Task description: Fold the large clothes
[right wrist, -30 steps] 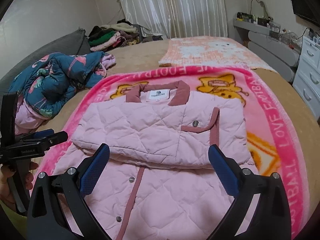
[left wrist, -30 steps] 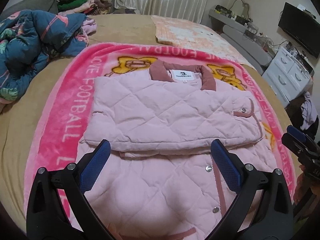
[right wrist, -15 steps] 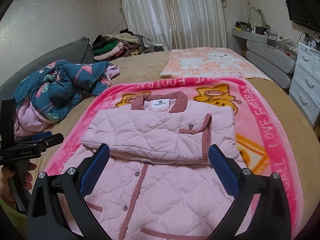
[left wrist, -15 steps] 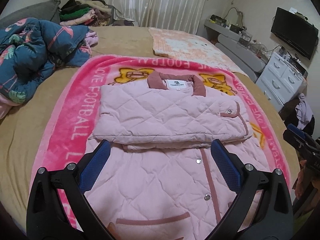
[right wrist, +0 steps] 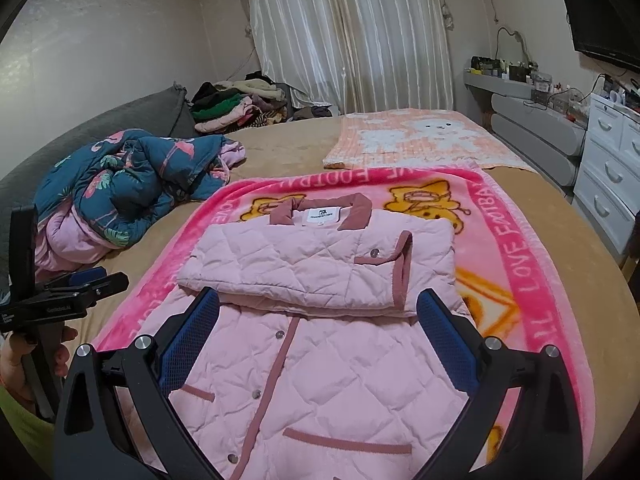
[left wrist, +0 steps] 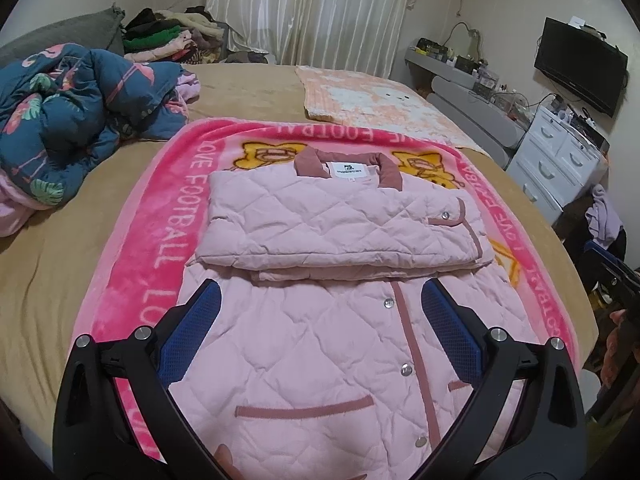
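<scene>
A pink quilted jacket (left wrist: 320,344) with dusty-rose trim lies on a pink football blanket (left wrist: 160,240) on the bed. Both sleeves are folded across its chest, forming a thick band (left wrist: 336,232) below the collar. The lower body with snaps and pockets lies flat toward me; it also shows in the right wrist view (right wrist: 320,380). My left gripper (left wrist: 318,308) is open and empty above the lower part of the jacket. My right gripper (right wrist: 318,316) is open and empty, also above the lower part. Each gripper shows at the edge of the other's view.
A crumpled blue floral quilt (left wrist: 68,112) lies at the left. An orange checked blanket (left wrist: 372,100) lies at the far end of the tan bed (left wrist: 52,264). A clothes pile (right wrist: 236,108) sits by the curtain. White drawers (left wrist: 560,164) stand right.
Both grippers have pulled back toward the near edge of the bed and risen, so more of the jacket's lower body and pockets shows. The jacket has not moved.
</scene>
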The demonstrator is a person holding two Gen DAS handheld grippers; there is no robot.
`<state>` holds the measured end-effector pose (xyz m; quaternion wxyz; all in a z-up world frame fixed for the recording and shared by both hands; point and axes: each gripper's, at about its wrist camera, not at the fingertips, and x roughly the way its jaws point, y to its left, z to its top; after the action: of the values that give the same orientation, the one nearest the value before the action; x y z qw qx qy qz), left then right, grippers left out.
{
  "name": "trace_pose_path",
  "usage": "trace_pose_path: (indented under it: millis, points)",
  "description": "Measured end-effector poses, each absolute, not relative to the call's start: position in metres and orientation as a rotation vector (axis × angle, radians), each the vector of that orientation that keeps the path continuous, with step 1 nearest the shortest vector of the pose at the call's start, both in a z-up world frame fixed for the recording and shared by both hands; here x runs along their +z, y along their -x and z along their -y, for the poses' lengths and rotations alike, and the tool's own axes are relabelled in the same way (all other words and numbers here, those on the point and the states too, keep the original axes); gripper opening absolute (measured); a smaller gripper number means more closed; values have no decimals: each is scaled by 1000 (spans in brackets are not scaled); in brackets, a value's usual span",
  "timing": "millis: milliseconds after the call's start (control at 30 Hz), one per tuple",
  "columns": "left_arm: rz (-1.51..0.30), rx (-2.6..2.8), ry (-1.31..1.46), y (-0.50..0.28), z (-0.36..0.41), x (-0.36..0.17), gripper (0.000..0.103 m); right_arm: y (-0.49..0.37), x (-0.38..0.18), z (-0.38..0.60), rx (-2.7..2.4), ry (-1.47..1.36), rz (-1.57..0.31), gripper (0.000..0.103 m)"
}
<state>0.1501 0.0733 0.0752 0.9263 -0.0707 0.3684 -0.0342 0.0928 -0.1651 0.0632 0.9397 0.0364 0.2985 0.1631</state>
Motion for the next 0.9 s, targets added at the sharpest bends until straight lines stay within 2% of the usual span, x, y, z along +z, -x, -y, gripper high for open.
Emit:
trace_pose_path:
  millis: [433, 900]
  points:
    - [-761, -40, 136, -119, -85, 62, 94, -62, 51, 183, 305, -76, -627, 98]
    - [-797, 6, 143, -97, -99, 24, 94, -41, 2, 203, 254, -55, -732, 98]
